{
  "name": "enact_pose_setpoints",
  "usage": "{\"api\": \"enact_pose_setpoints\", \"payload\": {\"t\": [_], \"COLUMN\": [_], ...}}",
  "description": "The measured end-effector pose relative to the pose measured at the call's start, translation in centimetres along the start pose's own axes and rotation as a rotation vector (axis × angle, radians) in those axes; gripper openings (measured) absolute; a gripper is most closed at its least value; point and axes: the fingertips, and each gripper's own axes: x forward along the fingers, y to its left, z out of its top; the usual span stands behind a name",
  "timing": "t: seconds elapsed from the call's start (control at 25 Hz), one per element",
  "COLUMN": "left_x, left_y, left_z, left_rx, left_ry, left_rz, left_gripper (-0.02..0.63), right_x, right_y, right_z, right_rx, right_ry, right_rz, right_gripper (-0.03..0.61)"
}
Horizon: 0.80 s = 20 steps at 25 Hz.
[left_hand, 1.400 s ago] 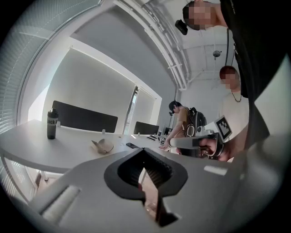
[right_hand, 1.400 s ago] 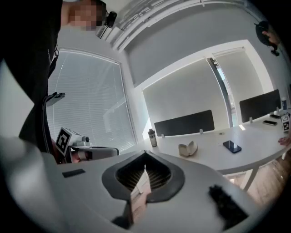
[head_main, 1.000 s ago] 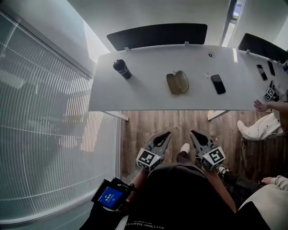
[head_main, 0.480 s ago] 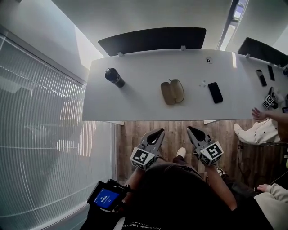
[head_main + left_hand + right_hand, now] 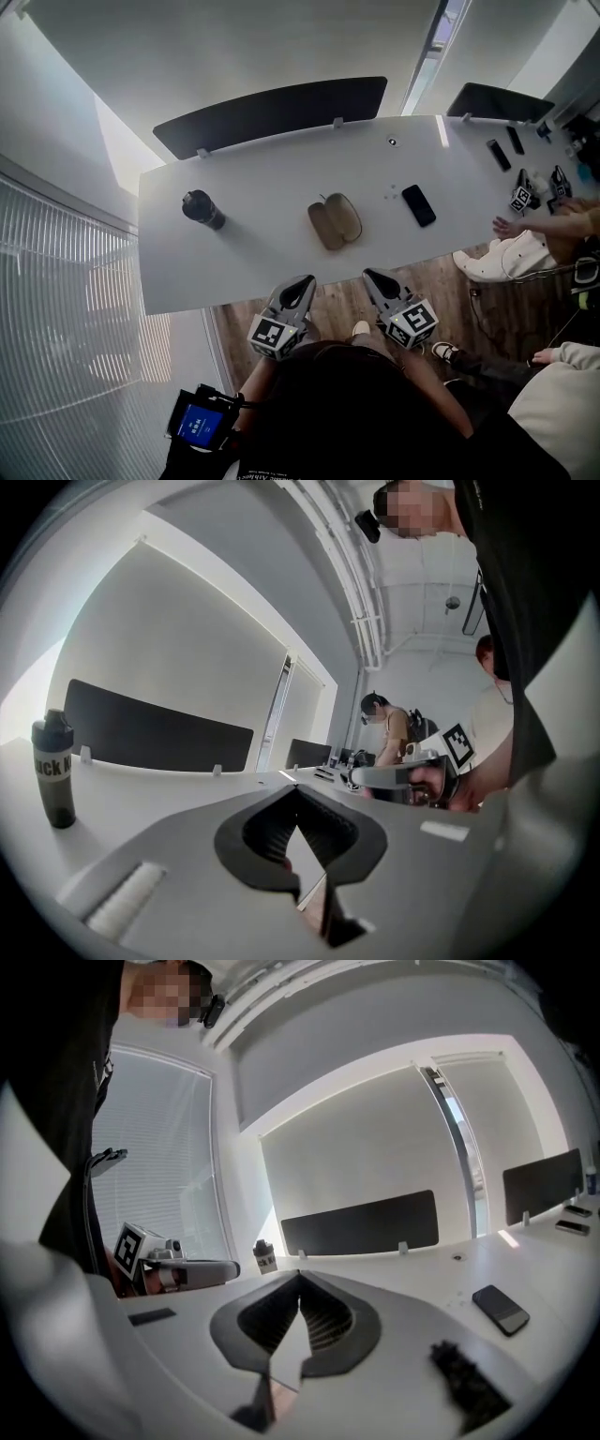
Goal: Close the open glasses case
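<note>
The open glasses case (image 5: 335,221), tan with an olive lid half, lies flat in the middle of the white table (image 5: 253,253). My left gripper (image 5: 303,282) and right gripper (image 5: 372,277) hang side by side at the table's near edge, short of the case, both pointing toward it. Both are shut with nothing between the jaws. In the left gripper view the left gripper (image 5: 298,795) has its jaws pressed together; the right gripper (image 5: 300,1282) looks the same in its own view. The case is hidden in both gripper views.
A black bottle (image 5: 202,209) stands left of the case and a black phone (image 5: 418,204) lies to its right. Dark divider panels (image 5: 272,114) line the far edge. A seated person (image 5: 525,248) reaches onto the table's right end, near more devices (image 5: 522,197).
Both grippers have come forward from over the wooden floor to the table's near edge. The case now lies closer in front of them. Jaws stayed shut.
</note>
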Motion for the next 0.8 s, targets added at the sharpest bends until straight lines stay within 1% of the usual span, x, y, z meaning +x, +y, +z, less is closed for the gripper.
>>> {"api": "enact_pose_setpoints", "payload": {"t": [0.12,0.24,0.32,0.44,0.52,0.68,0.8], "left_x": [0.6,1.2,1.6,3.1,4.7,8.6,11.5], "left_y": [2.0,3.5,4.7,7.2,8.2,8.9,9.0], "left_z": [-0.4,-0.9,-2.1,-4.5,-6.2,-9.1,-11.0], "left_rx": [0.022,0.002,-0.018,-0.064,-0.097,-0.152,-0.153], "left_ry": [0.009,0.036,0.064,0.131,0.185,0.295,0.374], "left_rz": [-0.063,-0.079,-0.062,0.011,0.043,0.043,0.034], "left_gripper": [0.006,0.006,0.006,0.015,0.022,0.056,0.088], "right_x": [1.6,2.8,3.4,4.4,4.7,5.3,5.8], "right_y": [-0.6,-1.5,-2.3,-4.1,-5.9,-9.2,-11.5], "right_z": [1.0,1.2,0.5,-0.2,-0.5,-0.3,-0.5], "right_rx": [-0.012,-0.009,0.003,-0.003,-0.018,-0.02,-0.043], "right_ry": [-0.008,0.002,0.022,0.053,0.077,0.096,0.126], "right_rz": [-0.059,-0.093,-0.1,-0.091,-0.087,-0.073,-0.067], "right_gripper": [0.008,0.008,0.007,0.007,0.008,0.007,0.006]}}
